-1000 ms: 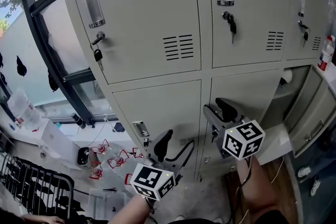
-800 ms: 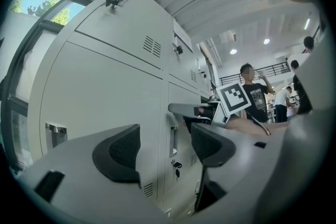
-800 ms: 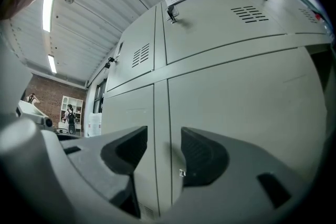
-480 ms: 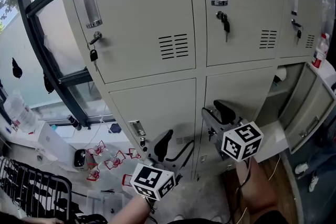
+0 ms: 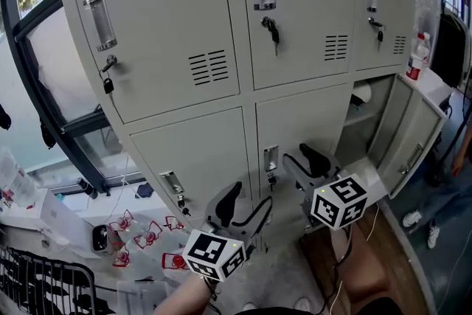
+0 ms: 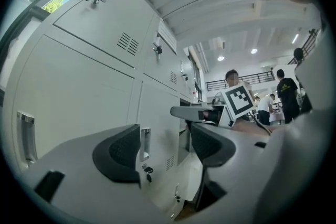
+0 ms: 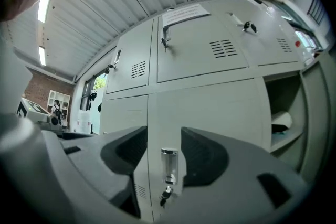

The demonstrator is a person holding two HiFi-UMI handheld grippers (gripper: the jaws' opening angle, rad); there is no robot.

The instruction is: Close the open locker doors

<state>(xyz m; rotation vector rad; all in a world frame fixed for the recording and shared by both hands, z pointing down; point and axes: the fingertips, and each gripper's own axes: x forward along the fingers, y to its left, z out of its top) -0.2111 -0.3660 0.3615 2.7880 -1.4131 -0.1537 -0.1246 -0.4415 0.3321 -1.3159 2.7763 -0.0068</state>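
Because the open locker door (image 5: 404,135) stood ajar at the far lower right, the right tongs (image 5: 308,160) and left tongs (image 5: 243,204) hung released (nothing between either pair) before closed lower doors (image 5: 192,151), likely readying a push.

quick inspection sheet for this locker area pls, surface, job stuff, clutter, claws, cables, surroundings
surface: floor, pale
job's things: lockers mostly shut; one lower-right locker door hangs open, with a white roll on the shelf inside
clutter: red-and-white items and a wire rack on the floor at left; a bottle at right
grippers: left claw open, empty; right claw open, empty, facing a shut door's handle
cables: thin cable along the right forearm
surroundings: window at left; a person's legs at right
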